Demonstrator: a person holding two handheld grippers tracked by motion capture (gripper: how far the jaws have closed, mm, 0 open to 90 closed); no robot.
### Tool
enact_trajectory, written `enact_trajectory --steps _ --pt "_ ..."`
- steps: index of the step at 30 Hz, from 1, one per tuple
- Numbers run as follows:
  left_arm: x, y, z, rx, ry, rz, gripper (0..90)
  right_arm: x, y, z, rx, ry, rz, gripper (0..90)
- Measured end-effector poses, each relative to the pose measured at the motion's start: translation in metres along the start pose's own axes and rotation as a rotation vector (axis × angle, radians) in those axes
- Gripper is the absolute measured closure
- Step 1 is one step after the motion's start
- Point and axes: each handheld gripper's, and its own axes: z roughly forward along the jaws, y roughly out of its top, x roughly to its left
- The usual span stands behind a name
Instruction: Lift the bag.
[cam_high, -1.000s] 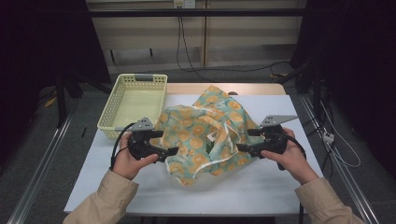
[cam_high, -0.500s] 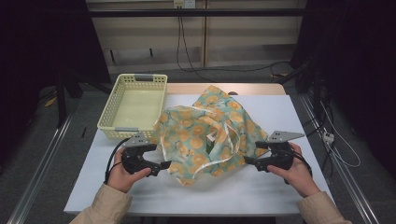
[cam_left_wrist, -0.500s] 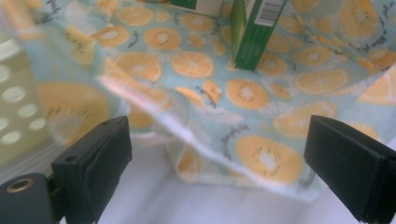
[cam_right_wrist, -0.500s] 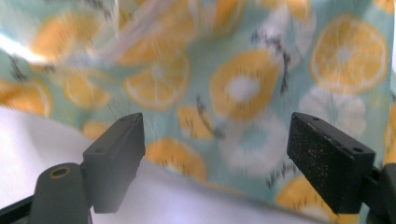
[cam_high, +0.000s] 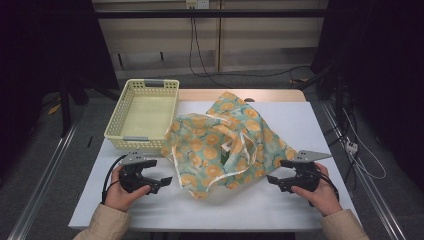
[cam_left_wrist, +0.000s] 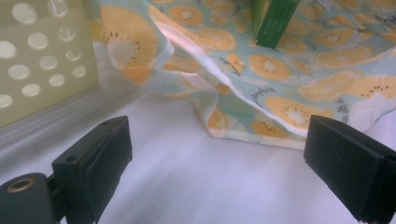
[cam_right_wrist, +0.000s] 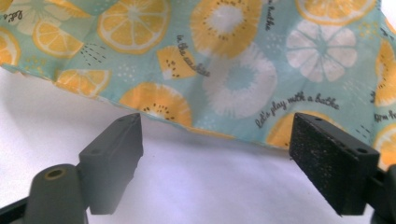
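A teal cloth bag (cam_high: 220, 145) printed with orange slices lies crumpled in the middle of the white table (cam_high: 250, 210), its white handles loose on top. A green box (cam_left_wrist: 273, 23) pokes out of the bag's folds. My left gripper (cam_high: 162, 181) sits low at the bag's left front corner, open and holding nothing. In the left gripper view the bag's hem (cam_left_wrist: 252, 133) lies just beyond the left gripper (cam_left_wrist: 217, 140). My right gripper (cam_high: 274, 181) is open at the bag's right front edge. In the right gripper view the printed cloth (cam_right_wrist: 224, 70) hangs just past the right gripper (cam_right_wrist: 217, 126), untouched.
A pale yellow perforated basket (cam_high: 116, 127) stands at the table's back left, its wall (cam_left_wrist: 37, 60) close to my left gripper. Cables trail over the floor behind and to the right of the table. Dark frames flank both sides.
Both hands have dropped and drawn back toward the table's front edge, away from the bag's sides. The bag has sagged flatter onto the table.
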Motion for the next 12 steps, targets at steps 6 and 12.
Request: enact_trajectory --steps 6,12 --pt "0.0026 -0.0027 0.0003 0.011 0.024 0.02 7.7 -0.0045 -0.0068 -0.001 -0.009 -0.007 0.03 16.9" --pt "0.0025 -0.0043 0.0019 0.018 0.028 0.016 7.7 -0.0039 -0.0093 0.0028 0.017 -0.034 0.015 16.2"
